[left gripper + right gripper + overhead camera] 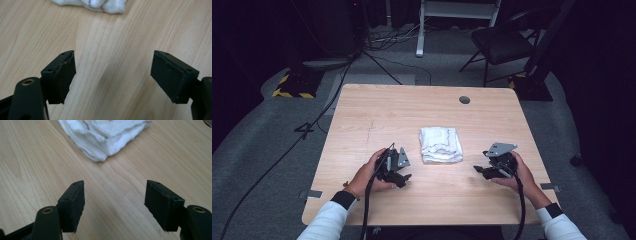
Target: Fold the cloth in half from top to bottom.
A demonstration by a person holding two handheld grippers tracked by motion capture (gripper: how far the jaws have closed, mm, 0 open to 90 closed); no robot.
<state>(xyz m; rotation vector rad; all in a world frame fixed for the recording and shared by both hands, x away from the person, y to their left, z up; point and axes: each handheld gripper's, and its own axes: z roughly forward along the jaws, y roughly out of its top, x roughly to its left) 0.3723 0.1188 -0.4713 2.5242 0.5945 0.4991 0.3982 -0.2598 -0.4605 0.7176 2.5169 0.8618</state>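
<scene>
Overhead, a folded white towel [440, 145] lies flat near the middle of the wooden worktop [377, 112], between the left gripper [395, 170] and the right gripper [495, 167], each held low just beside it. Along the left gripper [113, 75], its 2 fingers [61, 77] stand spread over bare wood, the towel [100, 5] ahead. Likewise the right gripper [115, 203] has fingers [73, 205] spread and empty, the towel [105, 137] near in front.

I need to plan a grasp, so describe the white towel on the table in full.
The white towel looks like soft terry cloth, folded into a thick, roughly square stack of several layers, with small red and blue marks near one edge. It lies flat on the wooden table, about midway between the left gripper and right gripper. Neither touches it; both sets of jaws stand open.
</scene>
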